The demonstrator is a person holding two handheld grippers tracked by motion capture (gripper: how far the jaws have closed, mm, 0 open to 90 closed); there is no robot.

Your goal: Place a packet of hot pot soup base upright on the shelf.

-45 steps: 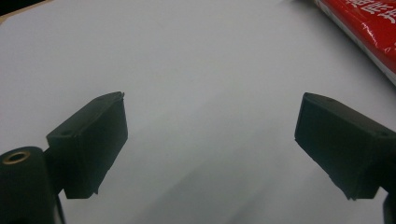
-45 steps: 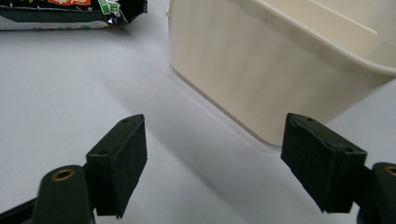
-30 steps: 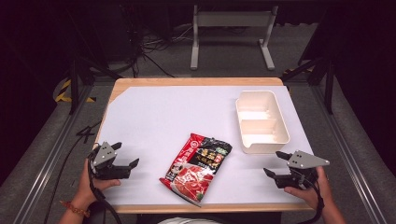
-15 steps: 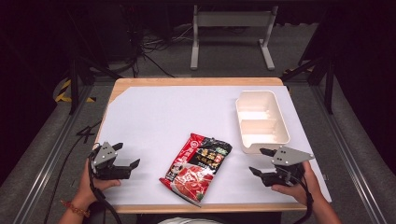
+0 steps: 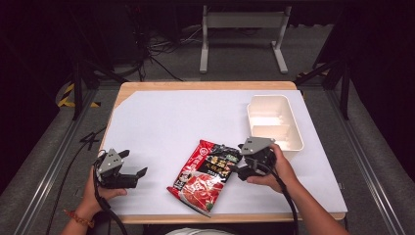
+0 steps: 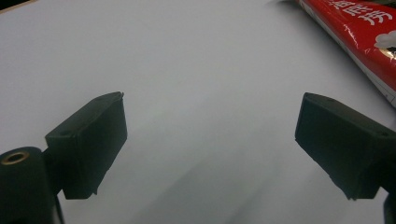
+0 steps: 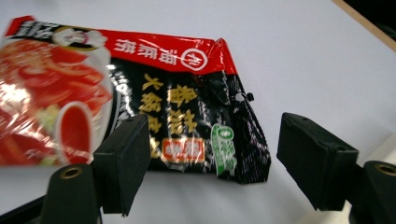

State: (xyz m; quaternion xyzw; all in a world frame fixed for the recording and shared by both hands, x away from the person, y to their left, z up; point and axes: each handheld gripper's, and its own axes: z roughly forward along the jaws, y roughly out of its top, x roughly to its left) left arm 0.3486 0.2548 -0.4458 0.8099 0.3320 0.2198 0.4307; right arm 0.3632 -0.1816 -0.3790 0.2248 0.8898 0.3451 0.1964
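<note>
red-black packet (image 7: pixel 140 102) bears chinese writing and a round logo.

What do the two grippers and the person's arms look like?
Each gripper, the left gripper and the right gripper, is black with two blocky black jaws, carries a grey three-cornered plate on top and trails a black cable. The forearms are bare of sleeves; a beaded bracelet sits on the left wrist.

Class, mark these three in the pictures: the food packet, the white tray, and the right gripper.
food packet (image 5: pixel 208 174), high view, on the middle of its printed face.
white tray (image 5: pixel 297 135), high view, on its right rim.
right gripper (image 7: pixel 212 158), right gripper view, midway between its open fingertips.
</note>
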